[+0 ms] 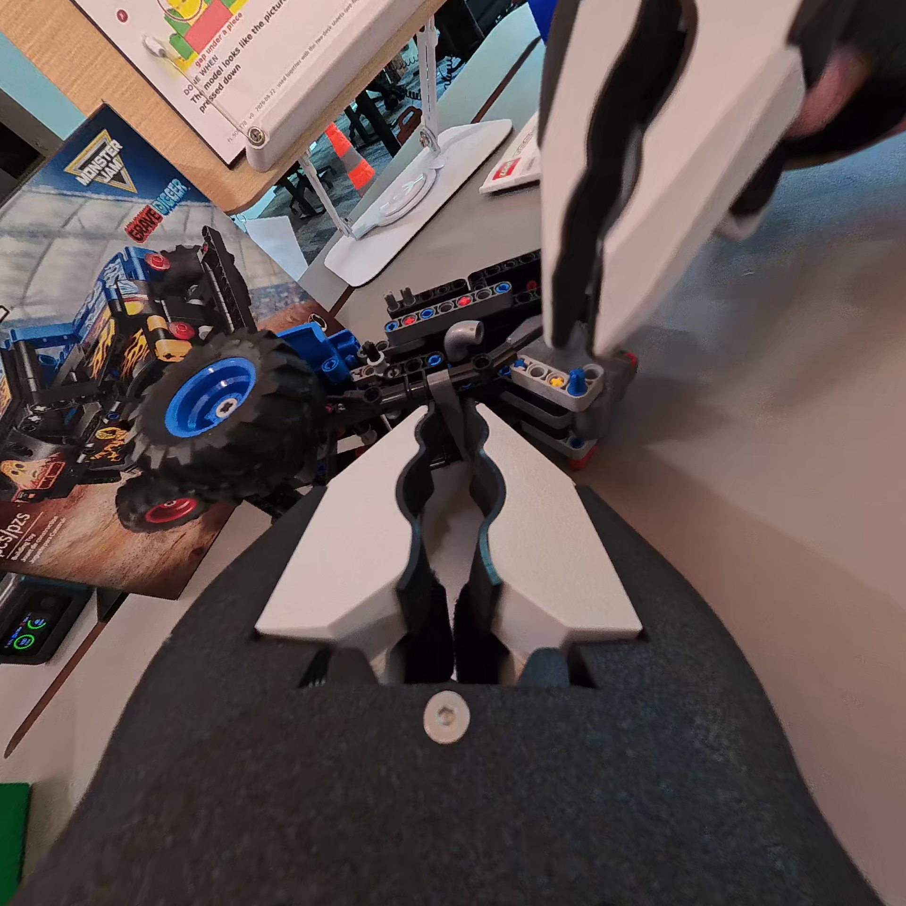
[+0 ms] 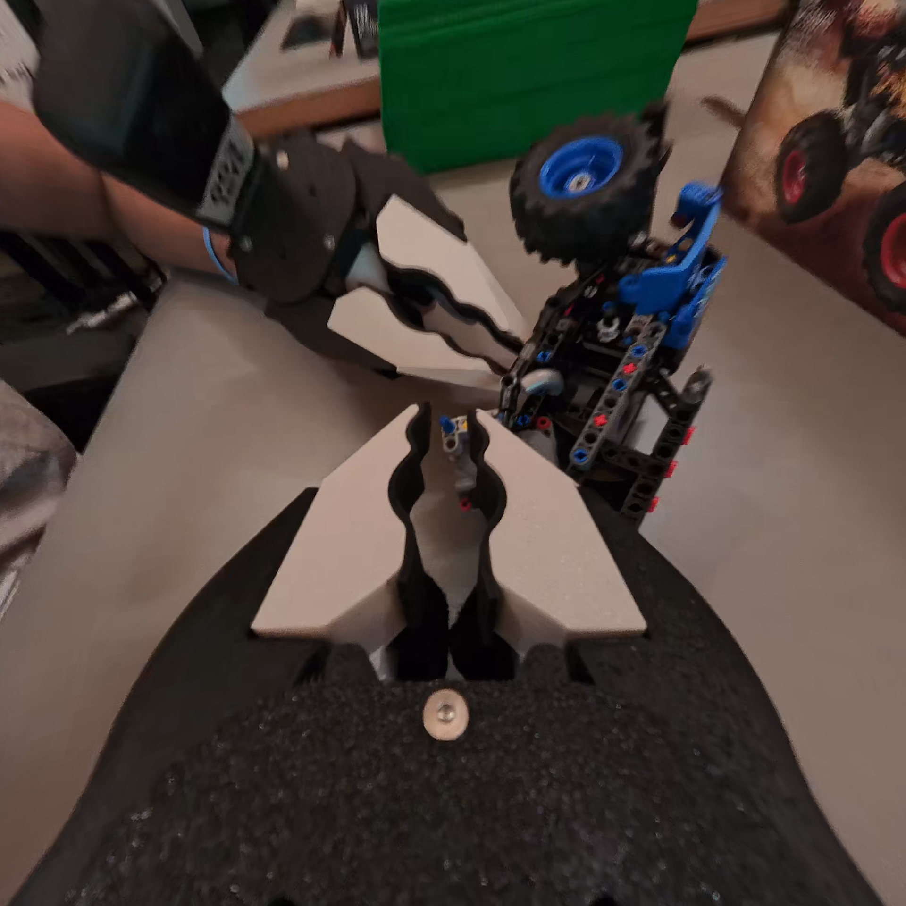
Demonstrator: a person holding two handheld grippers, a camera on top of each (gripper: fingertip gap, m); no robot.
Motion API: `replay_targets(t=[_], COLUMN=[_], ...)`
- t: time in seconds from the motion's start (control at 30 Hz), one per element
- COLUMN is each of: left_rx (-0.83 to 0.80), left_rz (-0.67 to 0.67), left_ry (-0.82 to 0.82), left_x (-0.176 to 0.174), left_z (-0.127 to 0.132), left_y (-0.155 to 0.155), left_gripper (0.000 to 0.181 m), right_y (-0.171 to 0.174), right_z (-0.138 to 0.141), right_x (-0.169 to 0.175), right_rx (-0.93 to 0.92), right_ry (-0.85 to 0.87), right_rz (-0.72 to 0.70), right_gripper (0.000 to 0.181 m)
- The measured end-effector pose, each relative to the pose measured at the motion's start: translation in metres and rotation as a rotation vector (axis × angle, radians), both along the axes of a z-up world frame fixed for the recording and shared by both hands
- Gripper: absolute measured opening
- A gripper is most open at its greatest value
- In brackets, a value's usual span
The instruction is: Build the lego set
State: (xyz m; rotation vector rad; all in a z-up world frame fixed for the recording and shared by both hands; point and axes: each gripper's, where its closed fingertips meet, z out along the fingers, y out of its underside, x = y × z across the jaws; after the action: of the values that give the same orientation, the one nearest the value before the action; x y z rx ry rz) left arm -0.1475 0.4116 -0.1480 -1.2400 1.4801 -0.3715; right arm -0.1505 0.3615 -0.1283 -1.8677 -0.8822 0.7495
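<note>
Half-built toy truck chassis on the worktop, long axis crosswise; left tongs clamped on its dark bar, right tongs clamped on its grey end beam.

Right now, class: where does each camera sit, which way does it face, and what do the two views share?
Left wrist view: on the left tongs, looking along them at the toy truck frame; own fingers show, the right tongs come down at top right.
Right wrist view: on the right tongs, facing the frame; the left tongs and a forearm show at left.
Shared: frame, blue wheel, box, both tongs.
</note>
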Motion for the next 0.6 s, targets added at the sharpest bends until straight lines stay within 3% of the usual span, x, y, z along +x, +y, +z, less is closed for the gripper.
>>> replay_targets(t=[0.03,0.1,0.2,0.6], left_rx=[0.002,0.006,0.012,0.053], left_rz=[-0.003,-0.006,-0.007,-0.019], left_ry=[0.0,0.0,0.0,0.002], left_x=[0.0,0.0,0.0,0.001], left_z=[0.0,0.0,0.0,0.0], left_y=[0.0,-0.001,-0.001,-0.003], left_gripper=[0.008,0.008,0.008,0.008], right_y=[0.005,0.019,0.028,0.034], right_z=[0.01,0.021,0.016,-0.002], right_x=[0.005,0.02,0.03,0.011], right_rx=[0.025,0.082,0.134,0.085], right_ry=[0.044,0.078,0.012,-0.067], right_rz=[-0.029,-0.142,-0.212,-0.261], right_gripper=[0.017,0.022,0.023,0.016])
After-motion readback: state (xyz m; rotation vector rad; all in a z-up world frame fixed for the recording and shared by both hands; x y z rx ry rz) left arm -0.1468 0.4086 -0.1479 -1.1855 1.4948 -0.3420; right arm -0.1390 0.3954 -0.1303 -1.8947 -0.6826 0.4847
